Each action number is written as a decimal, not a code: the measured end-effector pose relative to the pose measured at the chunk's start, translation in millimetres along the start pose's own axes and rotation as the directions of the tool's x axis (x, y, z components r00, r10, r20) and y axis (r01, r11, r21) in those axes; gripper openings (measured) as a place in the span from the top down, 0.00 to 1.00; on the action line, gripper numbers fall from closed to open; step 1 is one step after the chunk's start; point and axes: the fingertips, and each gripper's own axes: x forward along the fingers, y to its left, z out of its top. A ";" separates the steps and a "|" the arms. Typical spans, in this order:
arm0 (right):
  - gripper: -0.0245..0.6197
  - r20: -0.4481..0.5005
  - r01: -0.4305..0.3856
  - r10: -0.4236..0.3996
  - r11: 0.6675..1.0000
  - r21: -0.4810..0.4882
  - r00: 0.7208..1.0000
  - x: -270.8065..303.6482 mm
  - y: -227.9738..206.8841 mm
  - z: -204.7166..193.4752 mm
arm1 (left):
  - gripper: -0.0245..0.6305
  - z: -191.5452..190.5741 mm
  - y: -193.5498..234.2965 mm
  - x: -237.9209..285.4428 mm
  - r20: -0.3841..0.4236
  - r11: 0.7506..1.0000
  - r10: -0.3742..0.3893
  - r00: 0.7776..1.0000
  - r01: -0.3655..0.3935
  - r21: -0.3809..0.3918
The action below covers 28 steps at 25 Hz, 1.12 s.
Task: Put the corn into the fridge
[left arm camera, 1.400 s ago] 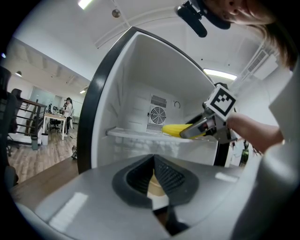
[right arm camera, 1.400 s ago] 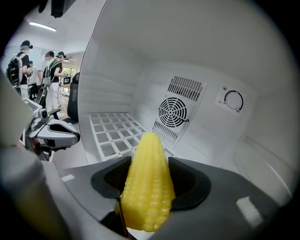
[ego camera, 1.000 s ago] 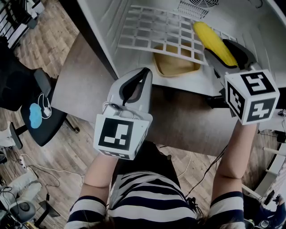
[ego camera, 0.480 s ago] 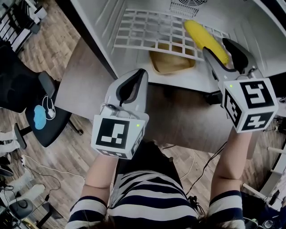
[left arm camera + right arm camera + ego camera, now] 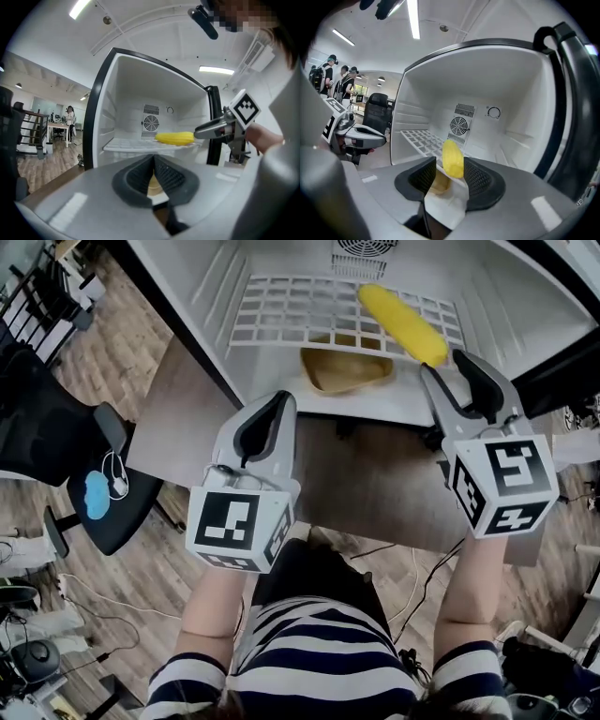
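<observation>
White fridge (image 5: 202,292) open at top of the head view: we list the corn (image 5: 403,324) lying on its wire shelf (image 5: 281,310), judged light, stiff, roll-prone, best pinched mid-cob; right gripper (image 5: 442,365) just beside it, jaws parted, just been closing on nothing; left gripper (image 5: 279,397) clenched, empty.

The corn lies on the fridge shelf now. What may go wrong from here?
The corn is round and its near end lies near the front edge of the shelf, so it might roll off. The right gripper, jaws just closing with nothing gripped, is close to that end and might knock it.
</observation>
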 end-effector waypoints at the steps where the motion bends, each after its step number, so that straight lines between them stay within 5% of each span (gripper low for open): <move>1: 0.68 0.000 0.003 -0.003 1.000 0.012 1.000 -5.0 1.7 -3.2 | 0.96 1.0 -1.6 -2.7 0.001 1.000 0.001 1.000 -0.001 0.004; 16: 0.78 0.048 0.015 -0.027 0.975 0.221 0.998 -54.2 10.7 -49.5 | 0.96 1.1 -20.9 -29.3 -0.017 0.999 0.047 0.999 -0.047 0.012; 28: 0.97 0.058 0.015 -0.034 0.952 0.306 0.998 -72.0 30.0 -68.2 | 0.96 -6.3 -15.2 -51.0 -0.044 0.996 0.086 0.995 -0.087 -0.021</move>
